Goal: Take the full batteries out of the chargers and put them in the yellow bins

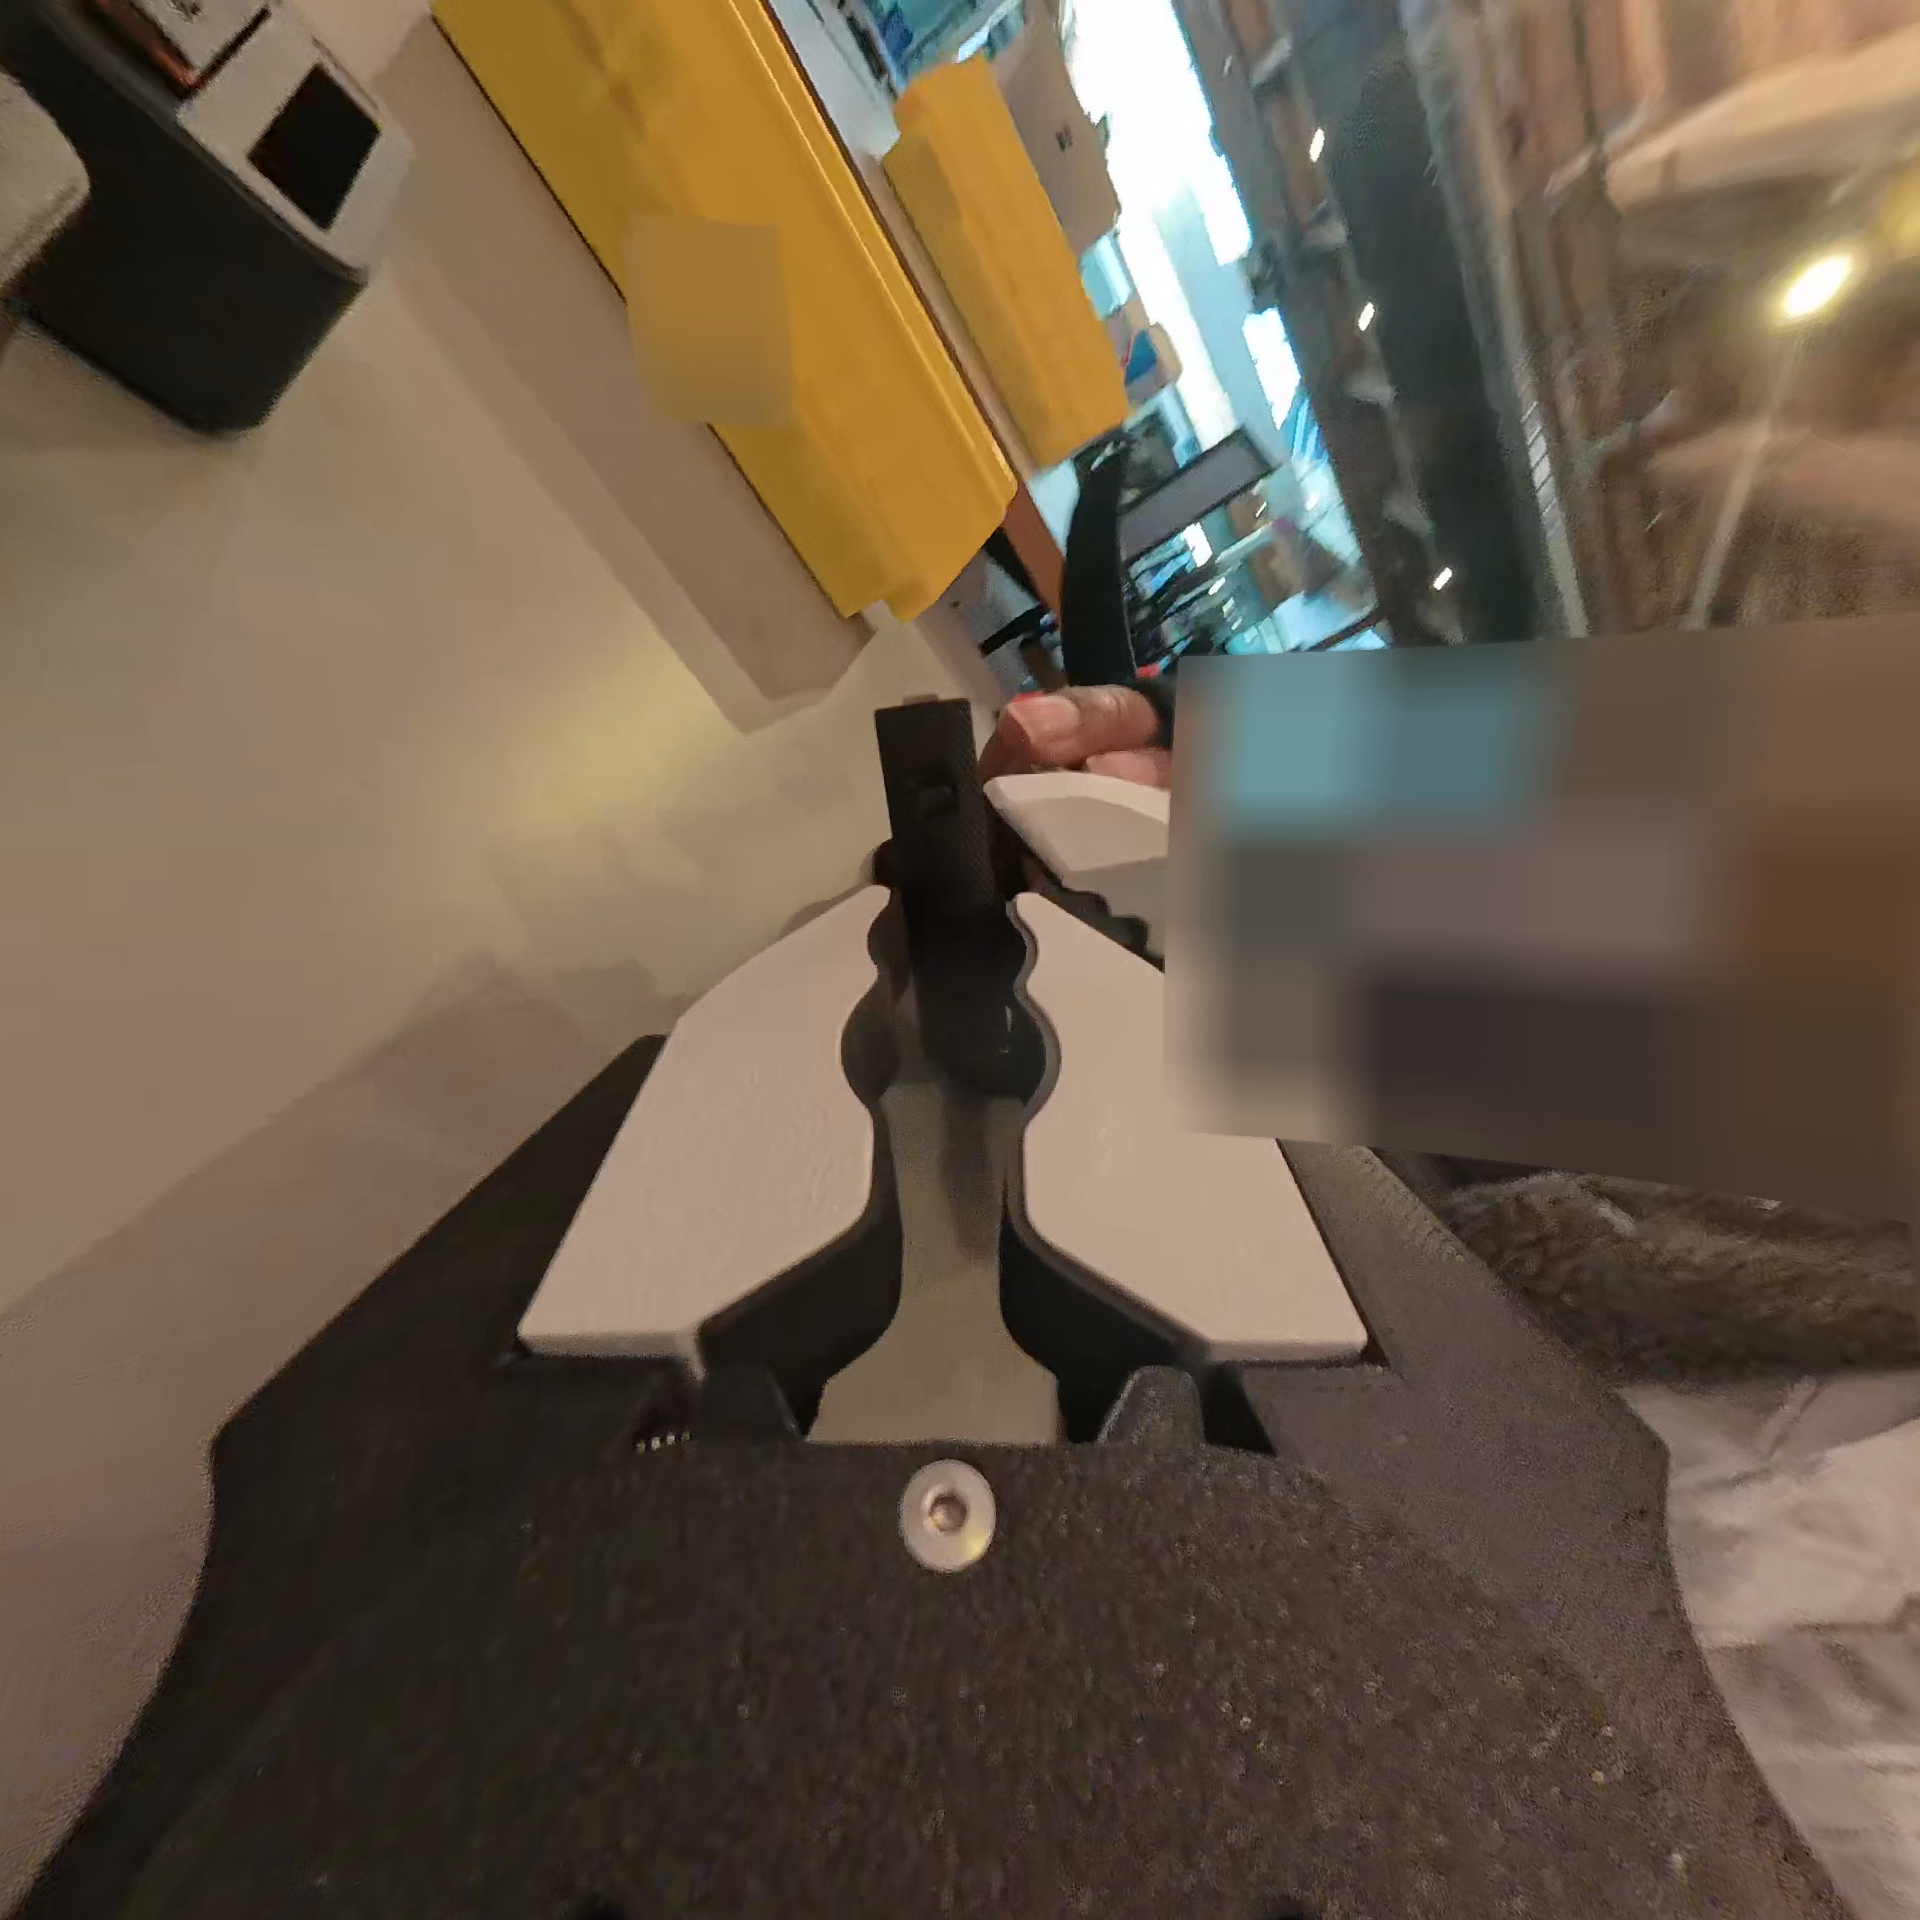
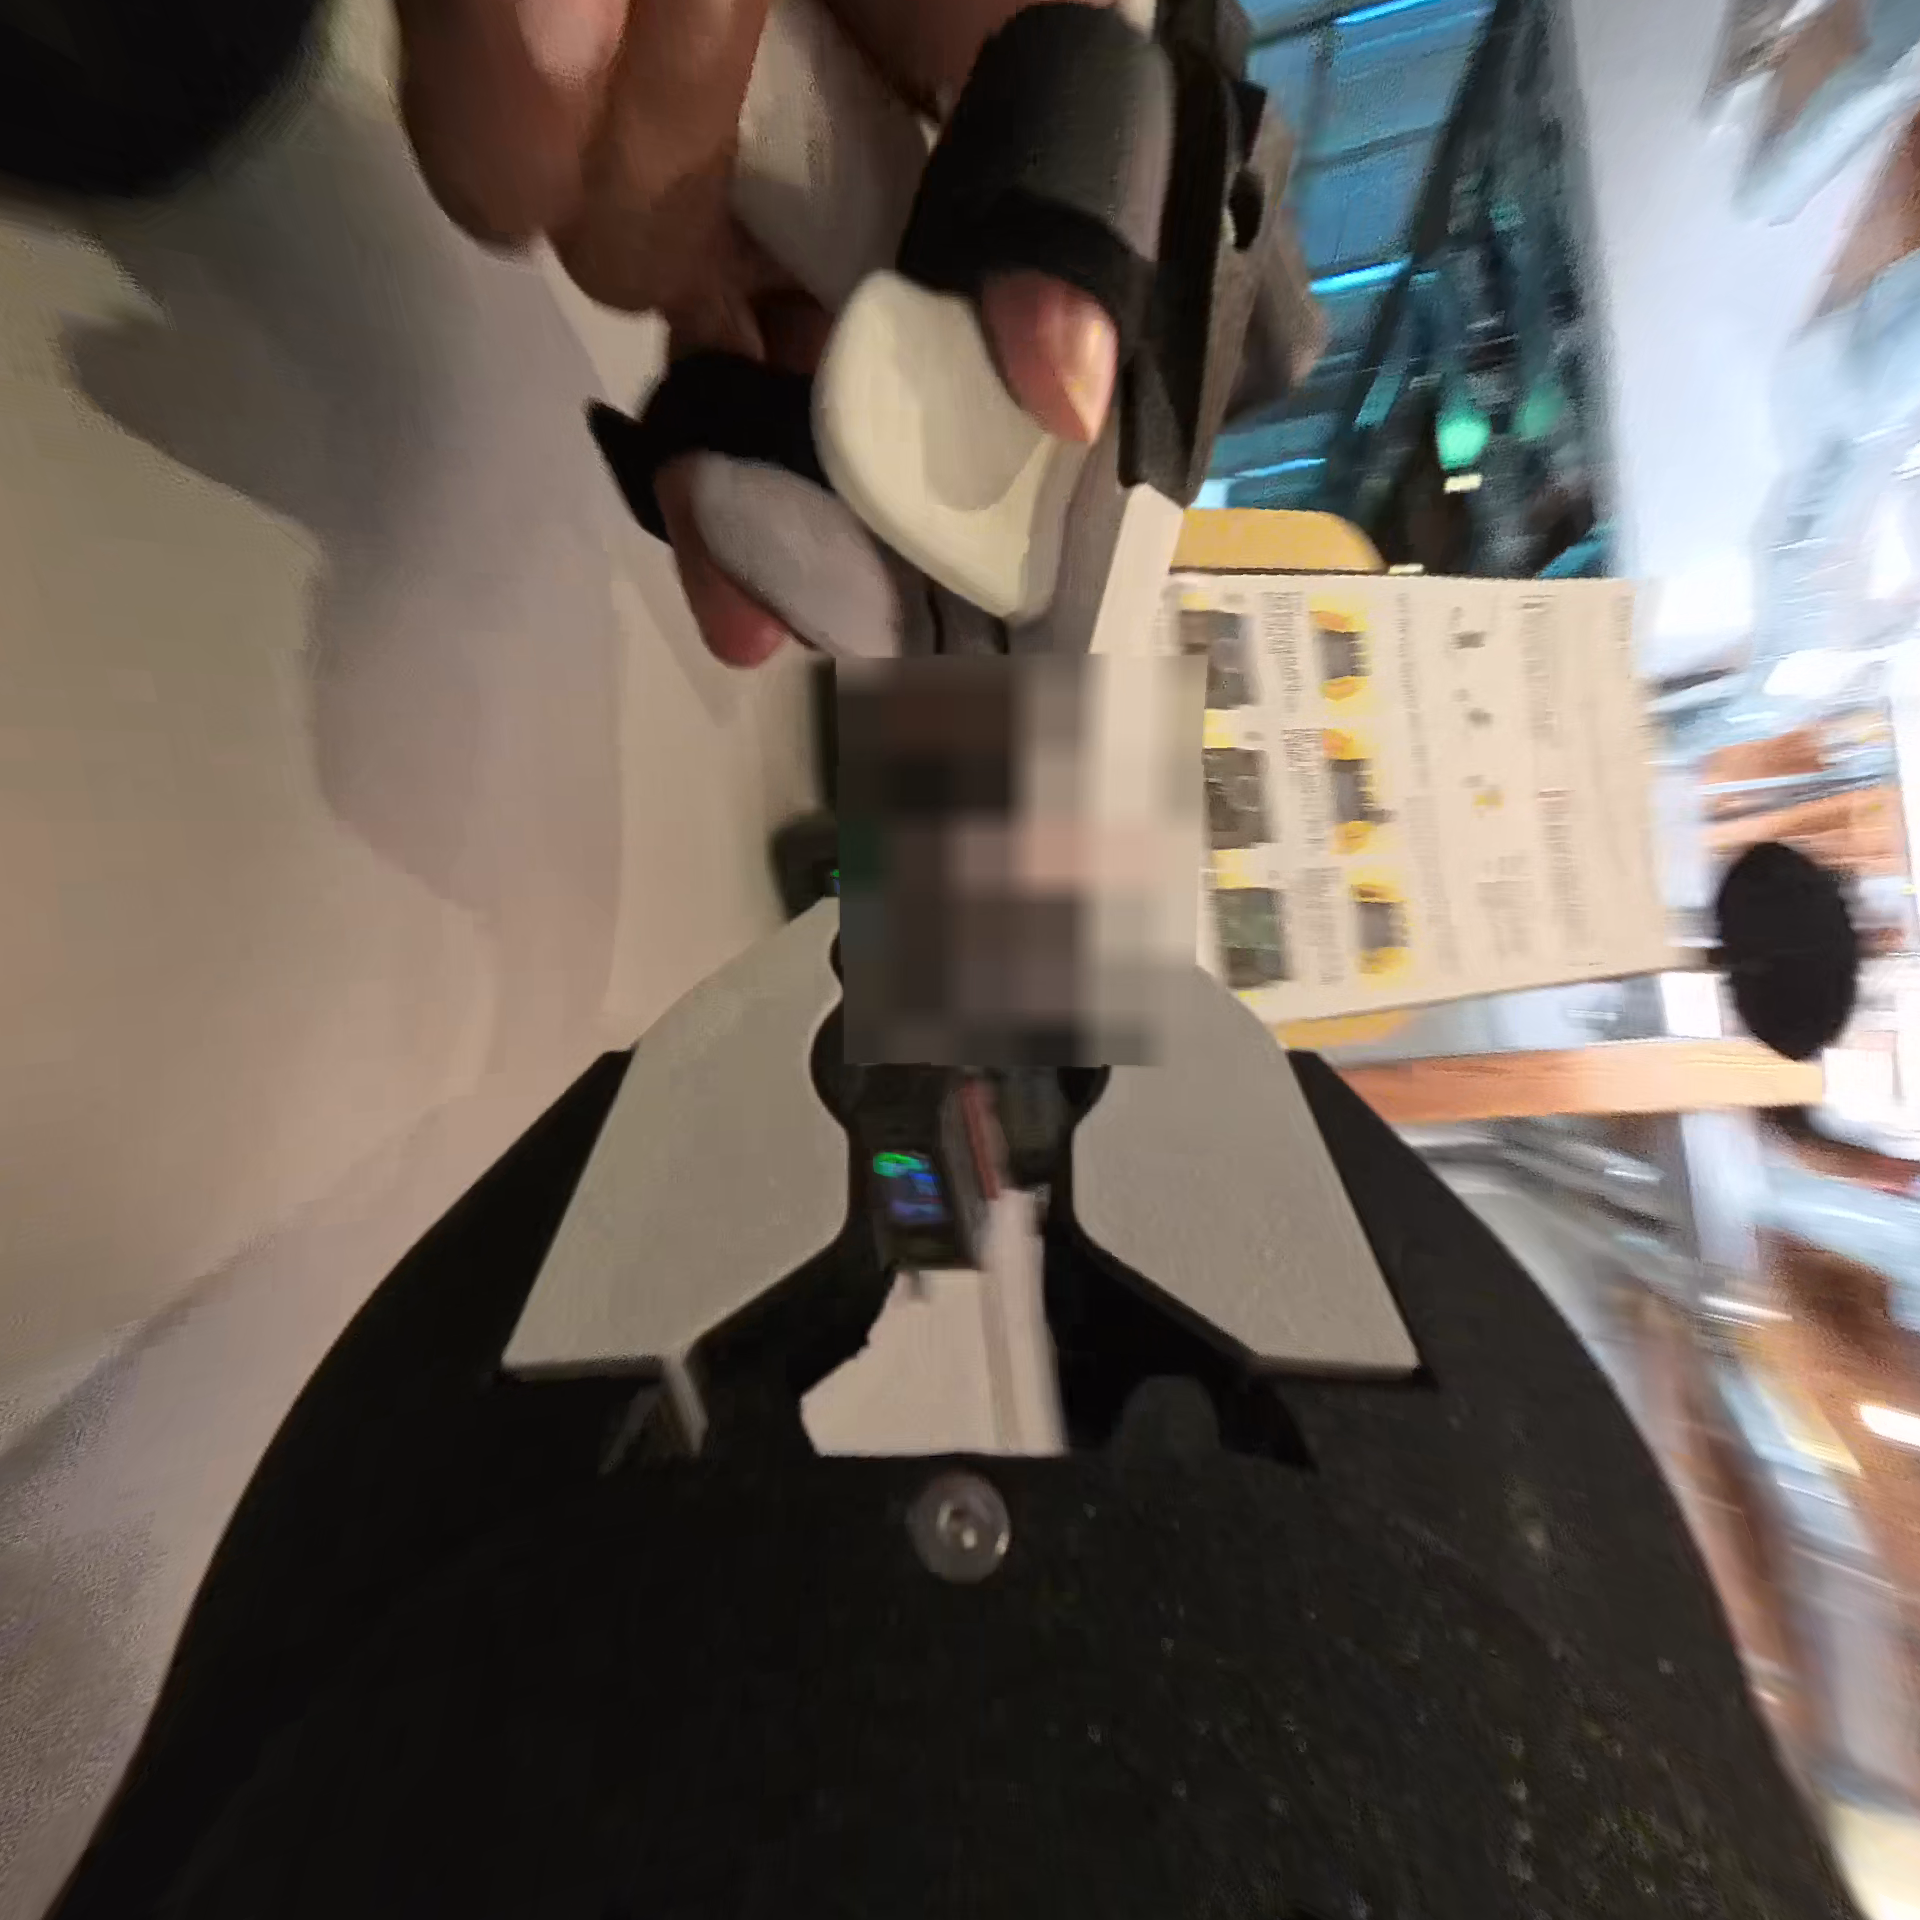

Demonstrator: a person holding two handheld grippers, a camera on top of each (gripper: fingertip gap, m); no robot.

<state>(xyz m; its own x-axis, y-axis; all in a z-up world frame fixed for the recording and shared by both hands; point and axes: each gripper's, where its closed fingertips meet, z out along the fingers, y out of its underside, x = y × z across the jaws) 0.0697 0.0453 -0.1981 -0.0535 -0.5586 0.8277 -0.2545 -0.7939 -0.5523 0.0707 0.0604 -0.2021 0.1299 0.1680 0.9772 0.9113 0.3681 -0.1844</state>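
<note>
White table (image 1: 260, 727), left hand-held gripper (image 1: 951, 914) clamped on black battery (image 1: 940, 831)

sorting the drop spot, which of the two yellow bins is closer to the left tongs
The big yellow bin left of centre; the smaller-looking yellow bin sits farther back.

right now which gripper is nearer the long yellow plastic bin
Left. The left gripper, shut on a slim black battery, points toward the long yellow bin ahead. The right gripper faces a printed sheet; no such bin shows clearly there.
</note>
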